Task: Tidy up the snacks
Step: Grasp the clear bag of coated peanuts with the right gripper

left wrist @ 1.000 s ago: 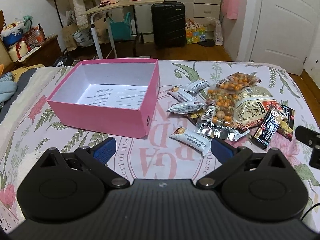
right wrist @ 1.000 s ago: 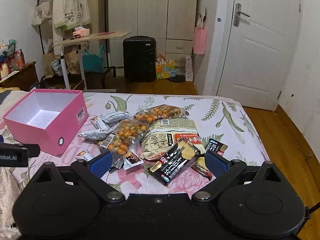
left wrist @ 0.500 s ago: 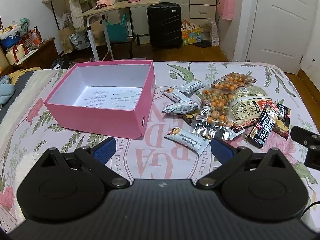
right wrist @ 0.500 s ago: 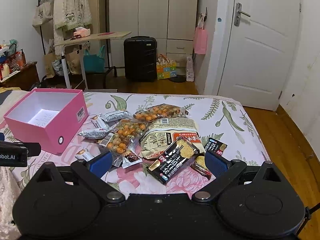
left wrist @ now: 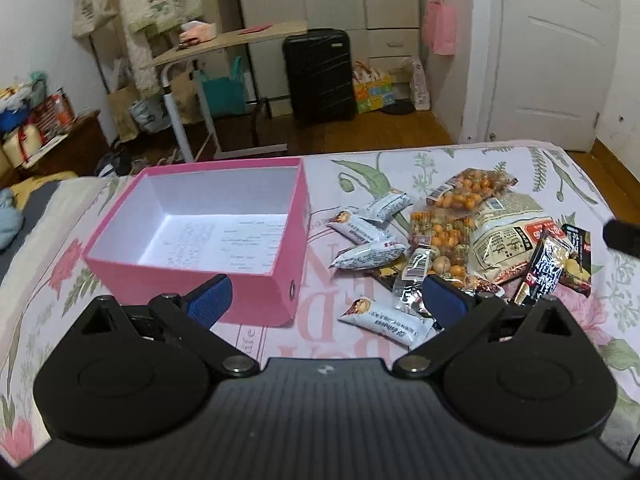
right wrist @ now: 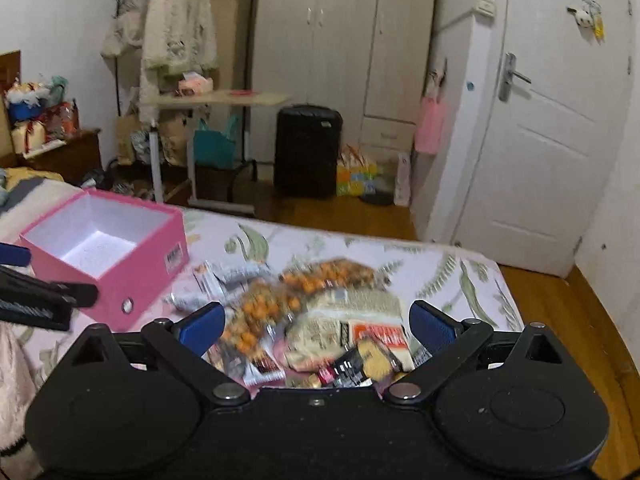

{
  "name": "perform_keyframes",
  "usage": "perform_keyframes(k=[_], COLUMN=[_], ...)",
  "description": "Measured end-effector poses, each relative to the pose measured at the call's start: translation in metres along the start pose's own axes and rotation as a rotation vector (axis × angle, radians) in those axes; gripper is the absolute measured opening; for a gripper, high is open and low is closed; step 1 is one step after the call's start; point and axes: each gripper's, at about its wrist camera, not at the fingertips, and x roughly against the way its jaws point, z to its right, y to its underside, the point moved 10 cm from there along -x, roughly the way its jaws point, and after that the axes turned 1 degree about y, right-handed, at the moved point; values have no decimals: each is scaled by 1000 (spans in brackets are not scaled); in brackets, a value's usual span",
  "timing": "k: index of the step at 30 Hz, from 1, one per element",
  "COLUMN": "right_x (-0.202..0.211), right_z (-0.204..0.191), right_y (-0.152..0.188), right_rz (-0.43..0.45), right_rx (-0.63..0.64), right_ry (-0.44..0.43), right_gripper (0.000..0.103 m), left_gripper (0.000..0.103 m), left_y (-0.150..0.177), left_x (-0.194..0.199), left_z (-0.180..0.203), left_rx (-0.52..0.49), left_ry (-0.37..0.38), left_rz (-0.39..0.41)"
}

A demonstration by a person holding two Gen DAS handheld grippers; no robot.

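Meanwhile both grippers, left (left wrist: 324, 296) and right (right wrist: 316, 326), hung spread and empty; snacks (left wrist: 448, 240) lay heaped right of the empty pink box (left wrist: 192, 276). Overlapping slick packets might have slipped or come up together.

Box (left wrist: 192, 276): on bed (left wrist: 400, 164), left of snacks; open top, paper sheet (left wrist: 224, 244) on its floor.
Snacks (left wrist: 444, 236): heaped on bed, just right of box, none in it.
Small packets (left wrist: 368, 236): nearest box side of heap; one packet (left wrist: 384, 322) apart, nearer the camera.
Grain bag (left wrist: 508, 236): right part of heap, behind dark packets (left wrist: 548, 268).
Suitcase (left wrist: 320, 74): on floor beyond bed, left of door (left wrist: 556, 52).
Table (left wrist: 224, 40): beyond bed, left of suitcase.
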Motion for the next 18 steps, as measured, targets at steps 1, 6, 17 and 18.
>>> perform_keyframes(k=[1,6,17,18], right_x=[-1,-23,-154,-165], right_z=[0,2,-6,-9], right_y=[-4,-12,21,27], right_rz=[6,13,-355,-377], right_rx=[-7,-103,-430,-438], right_ry=[-13,-84,-417,-420], right_gripper=[100,100,87,85], left_gripper=[103,102,81,79], left_y=[-1,-11,3,5], left_x=[-4,-41,-155,-164], left_z=[2,16,75,81], left_rx=[-8,35,-90,-110], left_ry=[18,167,343,351], left_rz=[-11,-94,-183,-192])
